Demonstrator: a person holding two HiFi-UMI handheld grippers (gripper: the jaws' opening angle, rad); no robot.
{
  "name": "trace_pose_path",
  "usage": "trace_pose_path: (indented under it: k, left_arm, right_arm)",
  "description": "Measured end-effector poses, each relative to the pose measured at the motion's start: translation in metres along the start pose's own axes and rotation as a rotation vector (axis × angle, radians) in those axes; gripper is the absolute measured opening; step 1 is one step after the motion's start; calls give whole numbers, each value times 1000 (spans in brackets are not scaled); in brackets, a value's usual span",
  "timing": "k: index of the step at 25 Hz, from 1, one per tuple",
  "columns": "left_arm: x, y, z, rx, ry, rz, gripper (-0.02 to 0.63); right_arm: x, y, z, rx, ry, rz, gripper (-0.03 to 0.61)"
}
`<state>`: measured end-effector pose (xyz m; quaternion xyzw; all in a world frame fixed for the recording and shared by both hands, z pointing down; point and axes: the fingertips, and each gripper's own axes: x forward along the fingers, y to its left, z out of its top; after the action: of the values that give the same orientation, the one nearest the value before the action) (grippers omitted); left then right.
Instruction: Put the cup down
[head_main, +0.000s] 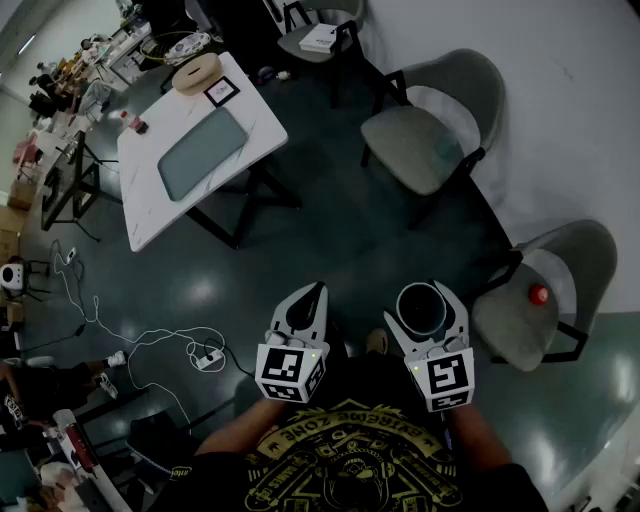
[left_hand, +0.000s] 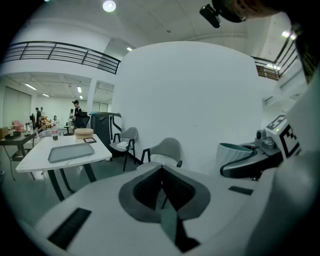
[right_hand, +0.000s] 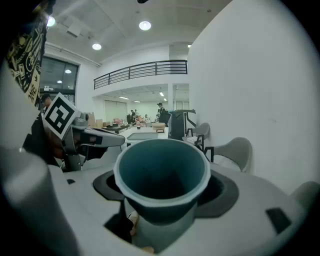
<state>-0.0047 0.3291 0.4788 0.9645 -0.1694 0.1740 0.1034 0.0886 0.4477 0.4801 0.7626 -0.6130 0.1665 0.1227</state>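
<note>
A cup (head_main: 422, 308) with a teal inside and a pale rim stands upright between the jaws of my right gripper (head_main: 428, 302), which is shut on it, held above the dark floor. The right gripper view shows the cup (right_hand: 162, 170) filling the middle, mouth towards the camera, with the right gripper (right_hand: 162, 205) clamped round its lower body. My left gripper (head_main: 308, 300) hangs beside it to the left, shut and empty. In the left gripper view the pads of the left gripper (left_hand: 162, 192) meet, and the cup (left_hand: 235, 152) shows at the right.
A white table (head_main: 150, 220) carrying a grey tray (head_main: 203, 153) and a round wooden box (head_main: 195, 72) stands ahead to the left. Grey chairs (head_main: 430, 130) line the white wall; the nearest one (head_main: 545, 295) holds a small red object (head_main: 539, 294). Cables (head_main: 150, 340) lie on the floor at the left.
</note>
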Motion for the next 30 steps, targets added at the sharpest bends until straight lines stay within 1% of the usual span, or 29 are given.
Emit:
trace_pose_path:
  k: [9, 17, 22, 26, 30]
  left_arm:
    - [1, 11, 0, -11, 2, 9, 11]
    - [5, 22, 1, -14, 6, 26, 11]
    - [8, 39, 6, -4, 15, 55, 11]
    - [11, 54, 10, -22, 15, 63, 11]
    - [18, 69, 19, -31, -2, 64, 11]
  right_arm:
    - [10, 2, 6, -2, 2, 1, 377]
    - [22, 2, 13, 17, -9, 6, 377]
    - [37, 2, 22, 19, -13, 12, 379]
    - [52, 5, 37, 13, -8, 11, 379]
    - [69, 9, 51, 4, -9, 15, 379]
